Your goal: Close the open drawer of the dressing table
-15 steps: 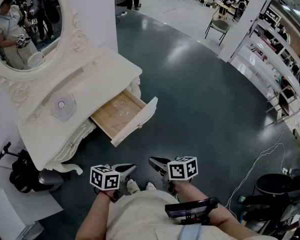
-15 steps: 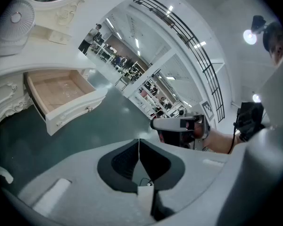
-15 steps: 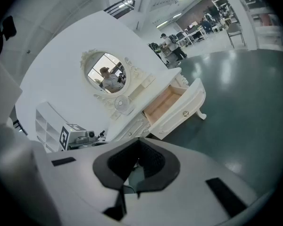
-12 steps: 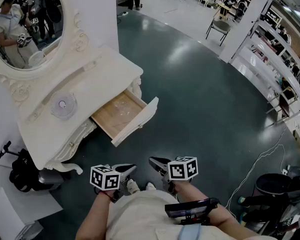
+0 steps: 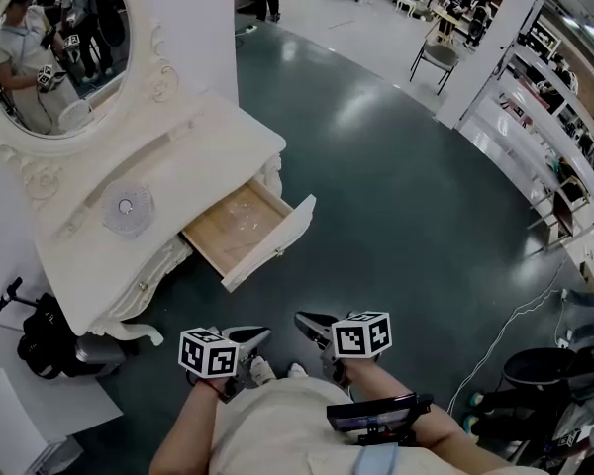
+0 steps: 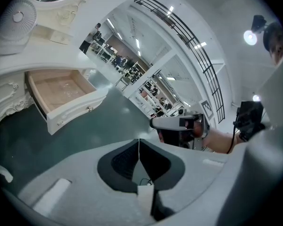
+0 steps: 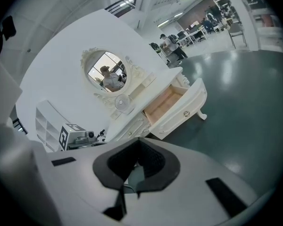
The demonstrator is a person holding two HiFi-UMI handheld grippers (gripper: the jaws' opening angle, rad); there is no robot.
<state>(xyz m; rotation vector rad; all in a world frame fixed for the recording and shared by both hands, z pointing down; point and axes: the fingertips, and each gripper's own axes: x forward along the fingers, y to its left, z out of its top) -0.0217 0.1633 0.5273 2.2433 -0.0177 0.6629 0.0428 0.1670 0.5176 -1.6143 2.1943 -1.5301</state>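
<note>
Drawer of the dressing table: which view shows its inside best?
Head view: it looks down into the drawer, showing the whole wooden bottom. The left gripper view shows the drawer obliquely, inside partly visible. The right gripper view shows mainly the white front and a strip of inside.

1. The left gripper (image 5: 258, 335) and the right gripper (image 5: 307, 319) sit side by side, near each other.
2. The dressing table (image 5: 193, 146) stands ahead and left of both, well apart.
3. Its drawer (image 5: 240, 228) juts out toward the grippers.
4. A fan (image 5: 126, 207) rests on the table beyond the drawer, and the mirror (image 5: 54, 47) rises behind it.
5. A bag (image 5: 45, 344) lies left of the left gripper.
</note>
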